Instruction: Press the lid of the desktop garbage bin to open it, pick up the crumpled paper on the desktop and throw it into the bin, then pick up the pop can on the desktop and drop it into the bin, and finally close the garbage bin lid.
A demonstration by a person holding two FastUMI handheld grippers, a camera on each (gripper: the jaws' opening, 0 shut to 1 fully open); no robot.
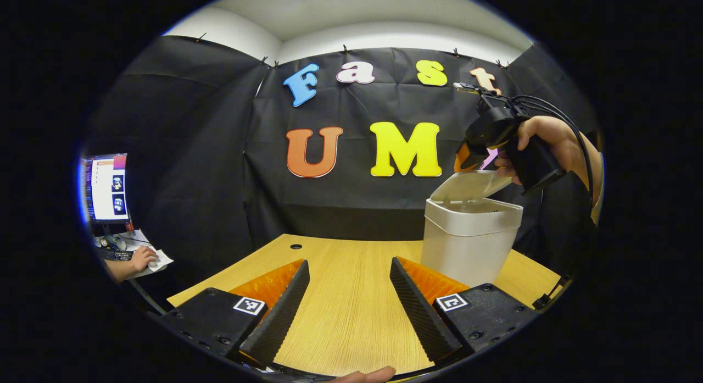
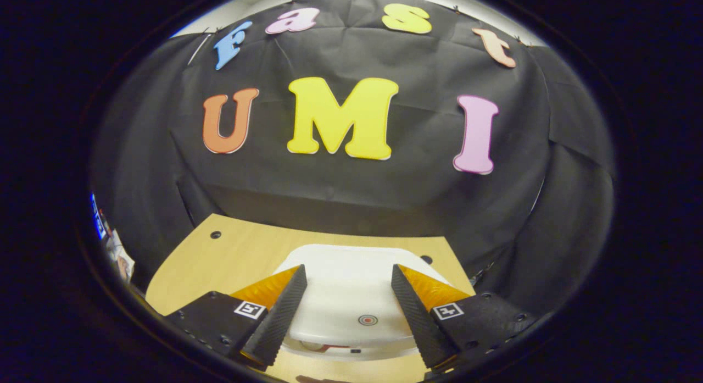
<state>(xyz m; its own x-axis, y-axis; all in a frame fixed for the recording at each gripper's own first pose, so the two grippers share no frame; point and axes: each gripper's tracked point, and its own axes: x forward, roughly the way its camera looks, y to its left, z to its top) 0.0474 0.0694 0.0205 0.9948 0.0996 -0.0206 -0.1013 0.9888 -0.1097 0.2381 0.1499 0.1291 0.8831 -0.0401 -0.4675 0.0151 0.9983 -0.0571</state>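
The white desktop bin (image 1: 467,240) stands on the wooden table (image 1: 351,306) at the right in the left gripper view. Its lid (image 1: 467,186) is tilted partly up. A hand holds my right gripper (image 1: 472,152) just above the lid's raised edge. In the right gripper view, the right gripper (image 2: 349,268) is open and hangs close over the white lid (image 2: 346,295), which bears a small red ring mark (image 2: 367,319). A slit shows between the lid and the bin's rim (image 2: 351,354). My left gripper (image 1: 349,262) is open over bare table, left of the bin, holding nothing.
A monitor (image 1: 107,188) stands off the table's left side, and a person's hand (image 1: 143,257) rests on papers there. A cable hole (image 1: 296,245) sits near the table's far edge. The black cloth wall lies close behind the bin.
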